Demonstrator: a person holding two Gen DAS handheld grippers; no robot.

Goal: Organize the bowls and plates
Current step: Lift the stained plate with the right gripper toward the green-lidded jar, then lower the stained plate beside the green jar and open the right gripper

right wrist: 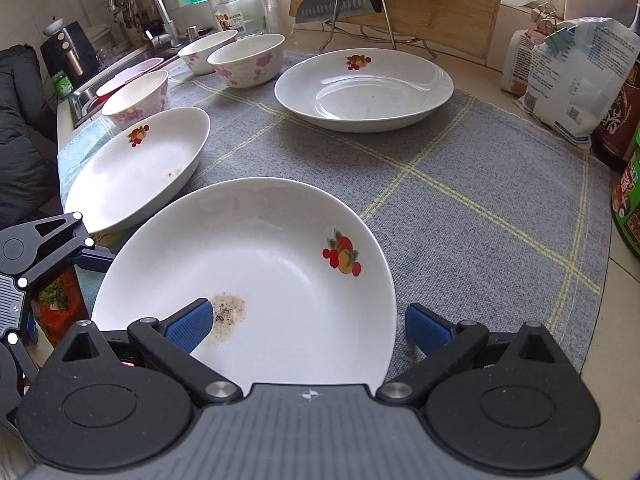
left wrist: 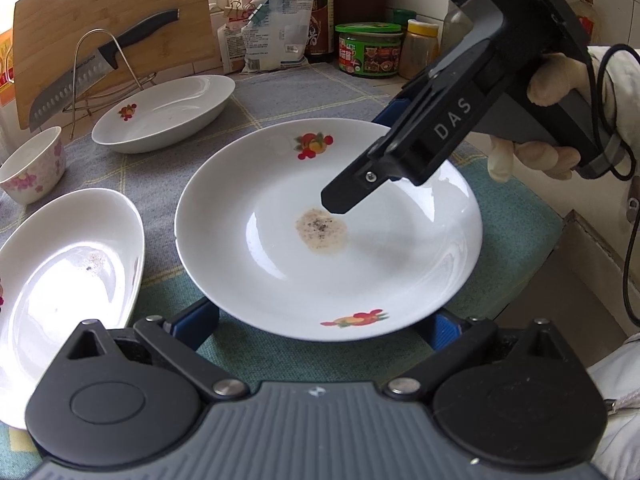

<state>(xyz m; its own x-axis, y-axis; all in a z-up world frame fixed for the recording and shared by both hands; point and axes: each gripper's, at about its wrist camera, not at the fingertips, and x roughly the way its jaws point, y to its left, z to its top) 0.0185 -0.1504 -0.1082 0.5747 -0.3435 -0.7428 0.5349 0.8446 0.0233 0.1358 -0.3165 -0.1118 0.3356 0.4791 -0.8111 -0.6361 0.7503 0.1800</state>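
White stained plate (right wrist: pixel 256 264) on grey checked cloth (right wrist: pixel 460 184), right gripper (right wrist: pixel 308 328) spread wide straddling its near rim, left gripper (left wrist: pixel 320 328) likewise apart at the plate edge, three floral bowls (right wrist: pixel 248 62) visible only from right wrist, green-lidded jar (left wrist: pixel 368 50) clearest from left wrist

3 plates (right wrist: pixel 248 276) on cloth (right wrist: pixel 460 200), bowls (right wrist: pixel 248 60) behind
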